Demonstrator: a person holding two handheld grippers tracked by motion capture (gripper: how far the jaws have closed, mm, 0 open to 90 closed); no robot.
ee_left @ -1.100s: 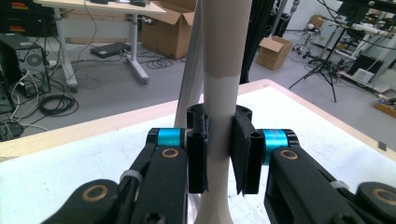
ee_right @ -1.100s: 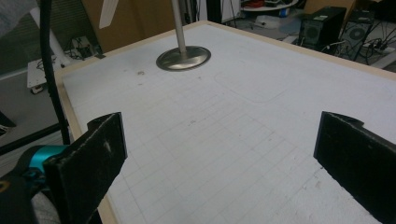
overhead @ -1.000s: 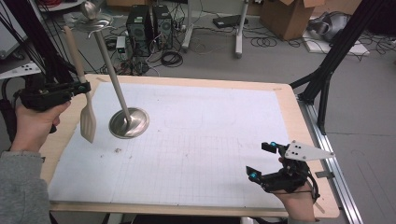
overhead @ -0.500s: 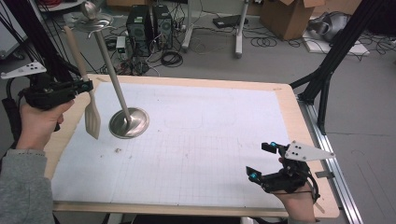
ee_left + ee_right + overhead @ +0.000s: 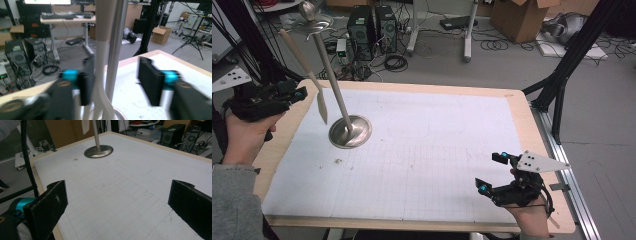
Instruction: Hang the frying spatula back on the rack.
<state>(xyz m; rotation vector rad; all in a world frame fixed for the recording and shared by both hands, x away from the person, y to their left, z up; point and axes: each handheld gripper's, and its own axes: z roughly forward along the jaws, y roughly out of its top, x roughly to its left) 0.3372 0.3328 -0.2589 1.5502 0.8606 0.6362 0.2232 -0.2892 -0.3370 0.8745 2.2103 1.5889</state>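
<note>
Beside the stand's pole (image 5: 332, 80), my left gripper (image 5: 294, 95), jaws apart, risks dropping the hanging spatula (image 5: 309, 77); right gripper (image 5: 492, 172) gapes idle.

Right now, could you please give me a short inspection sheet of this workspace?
Surface: white gridded mat on a wooden table; small speck of debris.
Job's things: metal stand with a round base and a tall pole; spatula hanging beside the pole.
Clutter: nothing seen apart from the speck.
Grippers: left gripper open, jaws either side of the spatula and pole; right gripper open, holding nothing.
Cables: loose coils on the floor.
Surroundings: computer towers, cardboard box, black tripod legs.
</note>
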